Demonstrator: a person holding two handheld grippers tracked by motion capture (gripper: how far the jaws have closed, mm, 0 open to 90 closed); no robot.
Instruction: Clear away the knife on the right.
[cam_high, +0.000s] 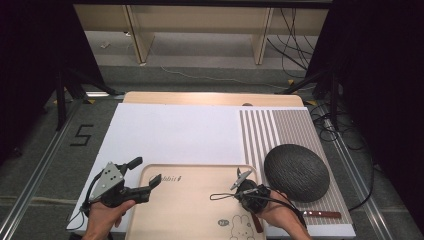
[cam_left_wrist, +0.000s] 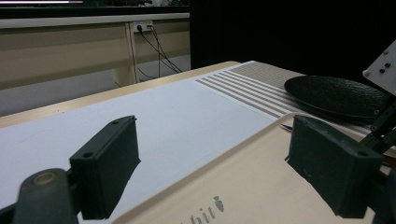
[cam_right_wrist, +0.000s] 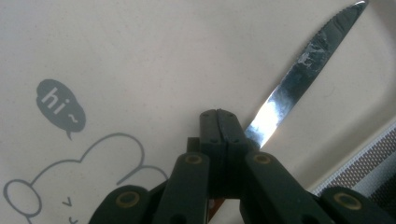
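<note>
Right gripper (cam_right_wrist: 223, 122) clamps a knife (cam_right_wrist: 299, 70) over the tray (cam_high: 190, 205), blade pointing to 1 o'clock. Left gripper (cam_left_wrist: 212, 154), jaws apart, holds nothing at the tray's 9 o'clock edge.

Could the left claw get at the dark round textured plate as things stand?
Probably not easily: the plate lies across the pale wooden tray, beyond the right claw gripping a serrated knife.

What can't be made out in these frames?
- Knife handle: right gripper view, covered by the shut right tool.
- Rabbit print on the tray: high view, cut off by the bottom edge and the person's right hand.
- Tray lettering: left gripper view, cut by the bottom edge.
- Second knife on the striped mat: high view, too small to tell its blade edge.
</note>
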